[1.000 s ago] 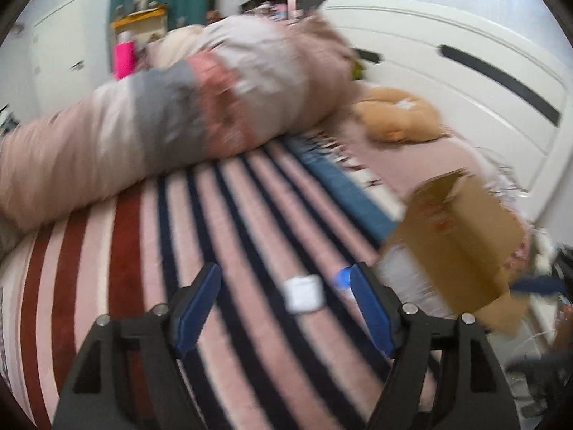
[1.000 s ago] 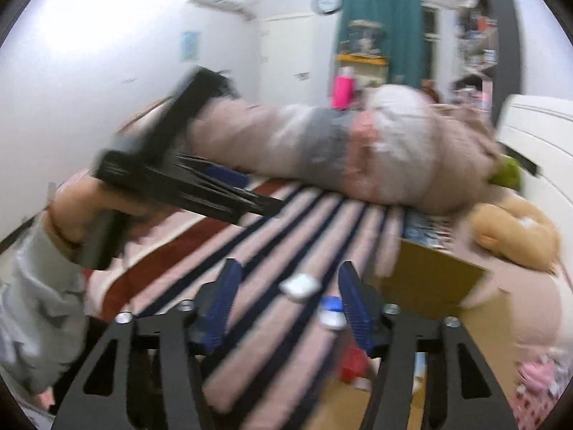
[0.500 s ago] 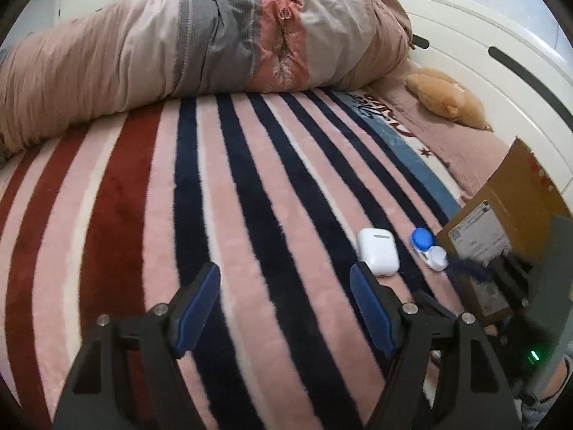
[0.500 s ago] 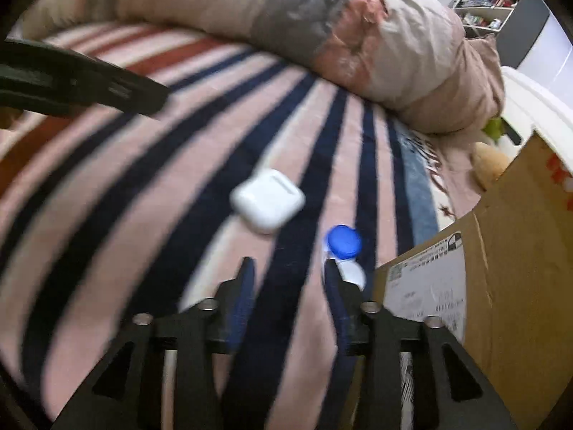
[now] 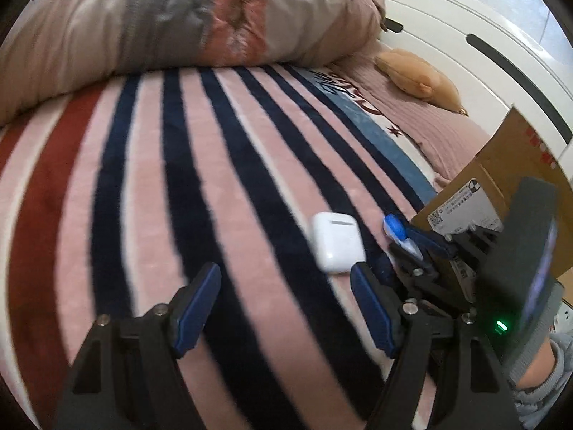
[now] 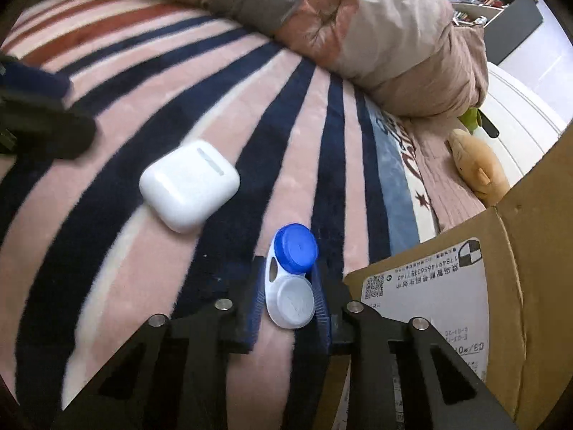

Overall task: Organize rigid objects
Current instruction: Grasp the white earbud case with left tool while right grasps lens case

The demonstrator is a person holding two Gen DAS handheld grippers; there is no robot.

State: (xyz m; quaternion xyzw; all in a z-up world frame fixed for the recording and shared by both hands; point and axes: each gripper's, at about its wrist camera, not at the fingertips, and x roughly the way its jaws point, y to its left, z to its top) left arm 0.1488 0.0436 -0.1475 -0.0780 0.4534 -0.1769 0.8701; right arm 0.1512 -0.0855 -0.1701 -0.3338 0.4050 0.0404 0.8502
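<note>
Lying between right gripper [image 6: 286, 304] jaws — lens case [image 6: 292, 276].

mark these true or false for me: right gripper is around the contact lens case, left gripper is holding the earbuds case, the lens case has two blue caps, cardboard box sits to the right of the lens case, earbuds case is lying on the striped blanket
1. The right gripper is around the contact lens case. True: its fingers sit on either side of the white end.
2. The left gripper is holding the earbuds case. False: it is open and empty, with the case beyond its fingertips.
3. The lens case has two blue caps. False: one cap is blue, the other white.
4. The cardboard box sits to the right of the lens case. True.
5. The earbuds case is lying on the striped blanket. True.
</note>
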